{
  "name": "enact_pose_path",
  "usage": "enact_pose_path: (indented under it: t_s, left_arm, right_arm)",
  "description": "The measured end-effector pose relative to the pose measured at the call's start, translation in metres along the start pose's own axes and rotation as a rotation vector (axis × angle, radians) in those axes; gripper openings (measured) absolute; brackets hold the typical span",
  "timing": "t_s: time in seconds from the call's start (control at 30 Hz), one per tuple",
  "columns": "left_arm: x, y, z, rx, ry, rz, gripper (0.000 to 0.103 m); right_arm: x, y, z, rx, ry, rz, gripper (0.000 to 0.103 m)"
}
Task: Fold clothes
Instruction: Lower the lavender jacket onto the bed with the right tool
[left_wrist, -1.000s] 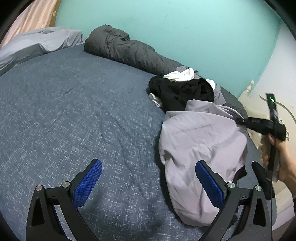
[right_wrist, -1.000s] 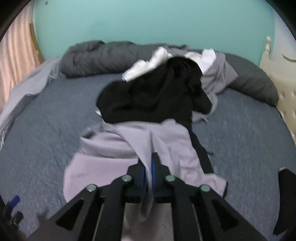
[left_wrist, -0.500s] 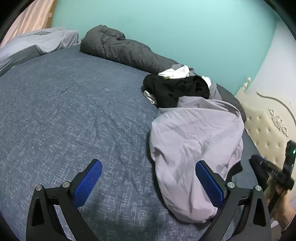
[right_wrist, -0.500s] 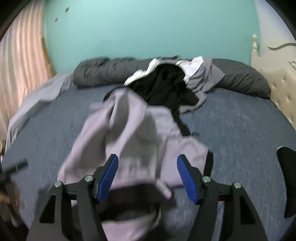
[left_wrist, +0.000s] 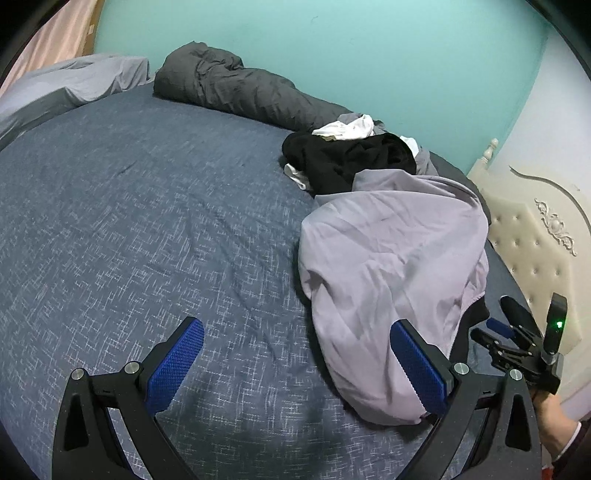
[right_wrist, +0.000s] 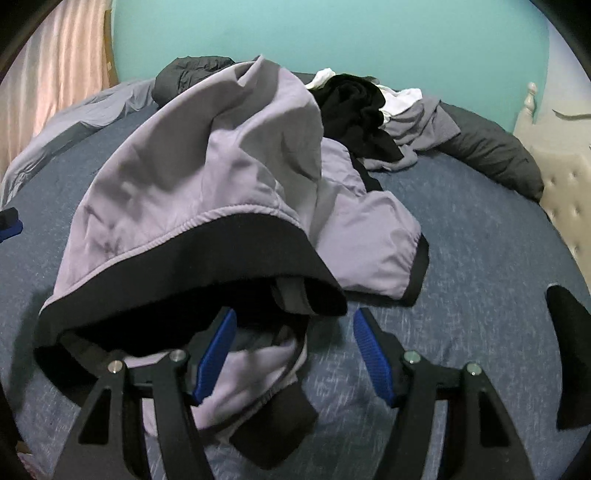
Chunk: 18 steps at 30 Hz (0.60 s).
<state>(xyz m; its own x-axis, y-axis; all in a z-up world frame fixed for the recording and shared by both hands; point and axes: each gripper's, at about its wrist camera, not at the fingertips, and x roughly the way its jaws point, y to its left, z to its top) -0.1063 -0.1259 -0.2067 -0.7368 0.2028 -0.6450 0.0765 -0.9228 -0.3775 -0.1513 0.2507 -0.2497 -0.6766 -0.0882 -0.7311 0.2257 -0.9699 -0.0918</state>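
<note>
Where the blue bed sheet (left_wrist: 155, 229) spreads widest, a dark grey duvet (left_wrist: 236, 92) lies rolled along its far edge against the teal wall (left_wrist: 351, 48); a lilac jacket with black hems (right_wrist: 207, 177) lies heaped on the sheet, its far end against a pile of black and white clothes (left_wrist: 351, 155); the left gripper (left_wrist: 295, 363) hovers over bare sheet just beside the jacket, fingers spread wide and empty; the right gripper (right_wrist: 291, 354) has its fingers well apart — gripping nothing — with the jacket's hem under and beside its left finger.
</note>
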Motion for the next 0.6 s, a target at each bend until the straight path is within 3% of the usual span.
enact_pose_path:
  t_s: [0.1,0.17,0.23,0.43,0.6]
  left_arm:
    - [0.003,0.002,-0.003,-0.014,0.018,-0.014,0.103]
    - [0.005,0.001,-0.005,-0.026,0.026,-0.023,0.103]
    - [0.008,-0.002,-0.008,-0.029,0.045,-0.038,0.103]
    - [0.015,-0.024,-0.02,0.014,0.095,-0.068,0.103]
    - [0.015,-0.041,-0.027,0.061,0.129,-0.101,0.103]
  right_arm:
    - [0.008,0.0,0.005,0.006,-0.012,0.008,0.066]
    - [0.011,0.0,0.008,0.014,-0.021,-0.002,0.061]
    - [0.012,-0.002,0.01,0.033,-0.026,-0.008,0.045]
    - [0.012,-0.017,0.015,0.123,-0.039,0.01,0.016]
    - [0.009,-0.023,0.016,0.133,-0.05,0.021,0.009]
